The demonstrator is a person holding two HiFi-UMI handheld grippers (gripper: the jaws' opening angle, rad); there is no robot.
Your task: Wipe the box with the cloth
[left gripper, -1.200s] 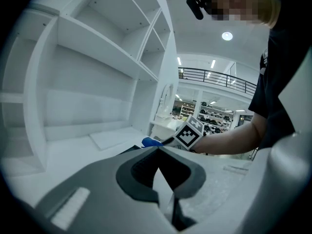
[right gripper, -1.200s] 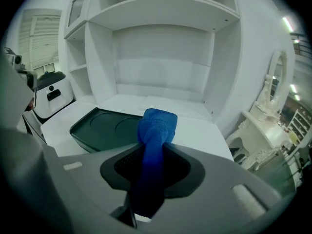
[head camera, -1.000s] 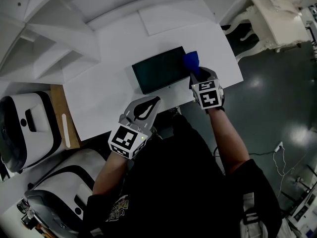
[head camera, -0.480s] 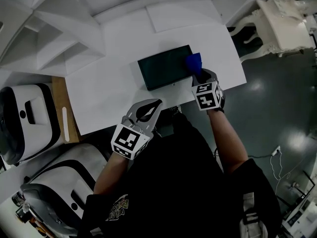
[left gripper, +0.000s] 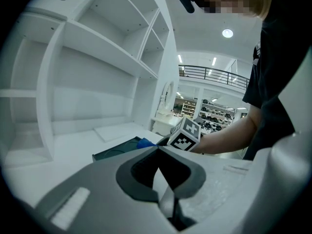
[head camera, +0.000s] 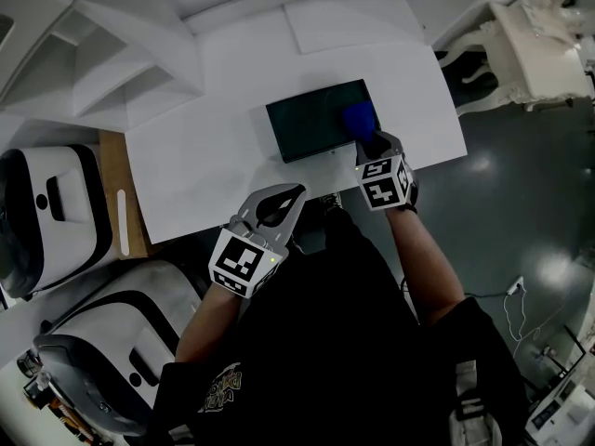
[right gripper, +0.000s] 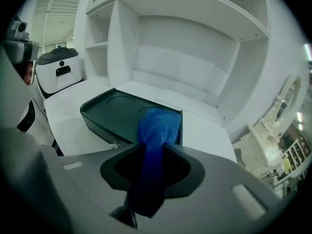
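Your left gripper (left gripper: 157,152) hovers at the table's (head camera: 214,147) near edge, jaws together on nothing, with the dark box (head camera: 311,119) ahead to its right. Your right gripper (right gripper: 152,147) is clamped on the blue cloth (right gripper: 156,123), whose free end rests on the box just beyond its jaws.

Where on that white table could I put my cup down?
The table is bare left of the box, up to the shelves. Crowded at the box's right end, where the right claw holds the cloth.
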